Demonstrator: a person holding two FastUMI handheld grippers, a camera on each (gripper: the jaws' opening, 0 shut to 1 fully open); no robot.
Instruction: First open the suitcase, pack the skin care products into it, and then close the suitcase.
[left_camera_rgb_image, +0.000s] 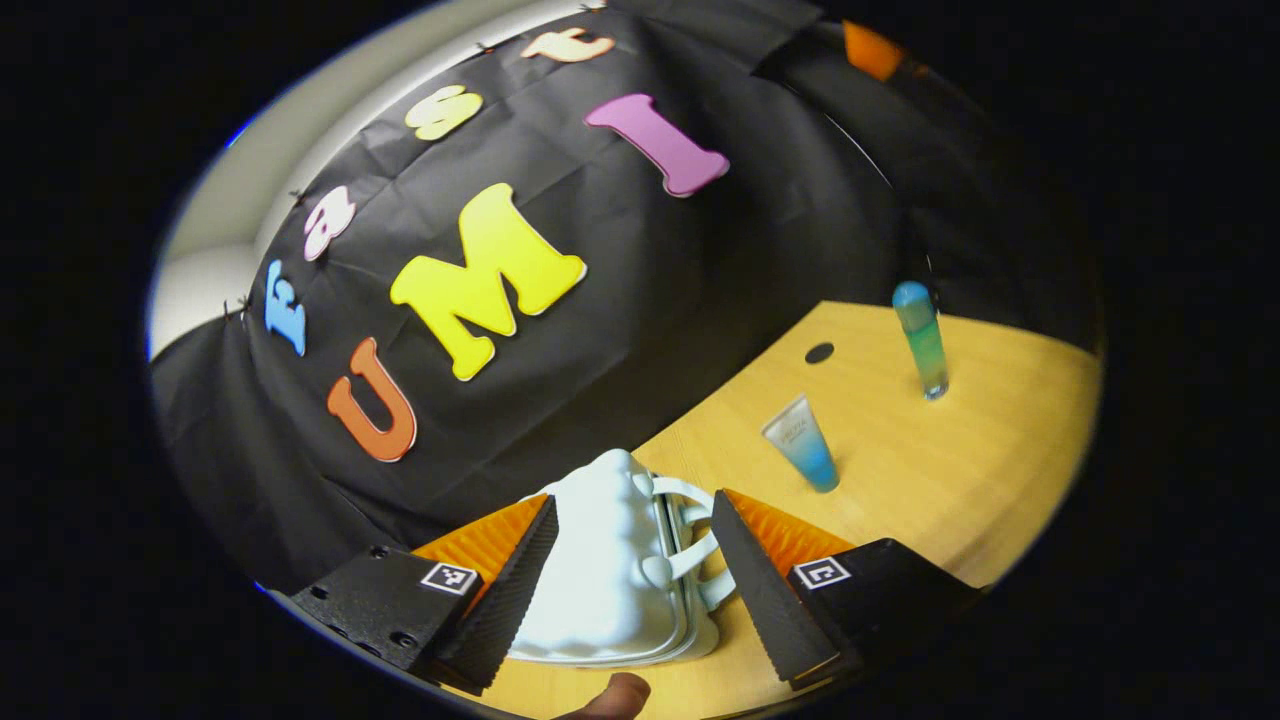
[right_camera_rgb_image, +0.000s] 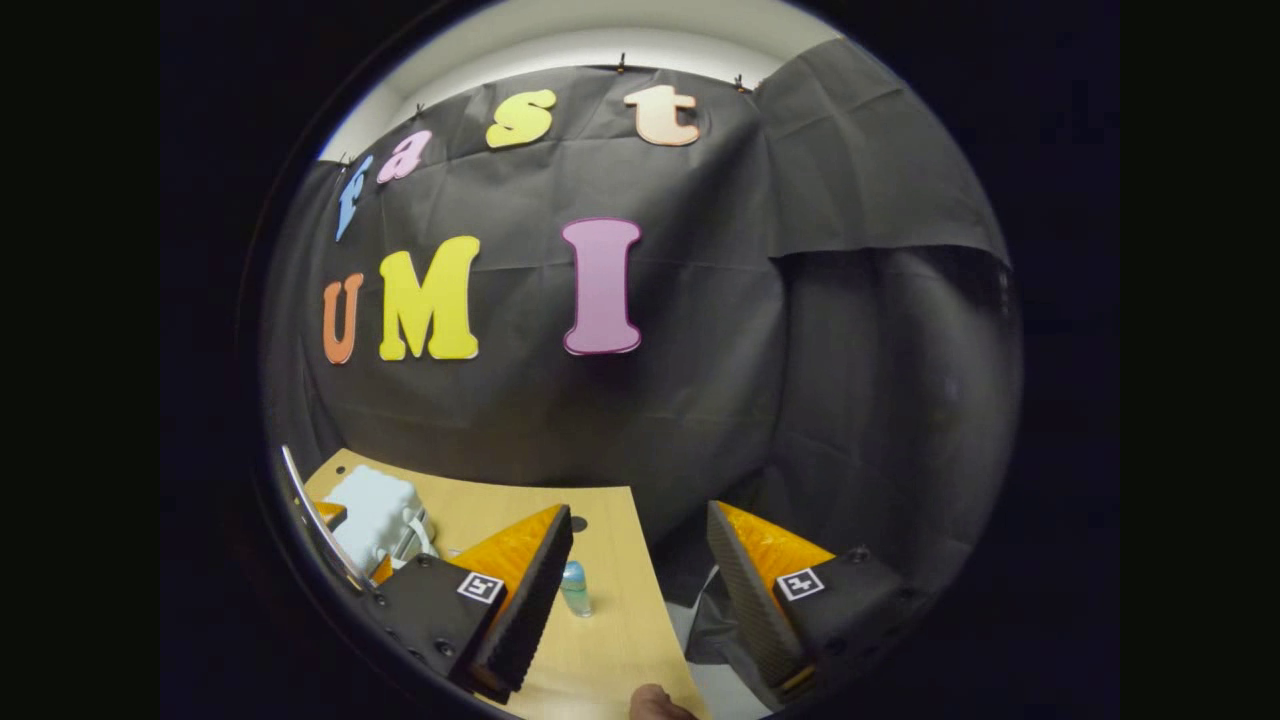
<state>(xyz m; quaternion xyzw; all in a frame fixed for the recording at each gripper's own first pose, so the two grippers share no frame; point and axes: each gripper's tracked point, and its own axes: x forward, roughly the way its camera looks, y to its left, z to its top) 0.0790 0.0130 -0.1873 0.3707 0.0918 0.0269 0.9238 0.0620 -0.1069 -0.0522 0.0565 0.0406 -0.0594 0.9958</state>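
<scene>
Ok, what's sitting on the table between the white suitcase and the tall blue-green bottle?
In the left gripper view, a small blue tube stands on its cap between the suitcase and the bottle.

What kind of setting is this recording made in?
Likely a staged recording booth, not a home: black cloth wall draped behind a bare wooden table, with only a white suitcase, a tube and a bottle set out.

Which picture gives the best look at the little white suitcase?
The left gripper view: the white suitcase lies closed, close up, between the open fingers of the left hand-held gripper, handle visible. The right gripper view shows it small and far off at the table's left edge.
</scene>
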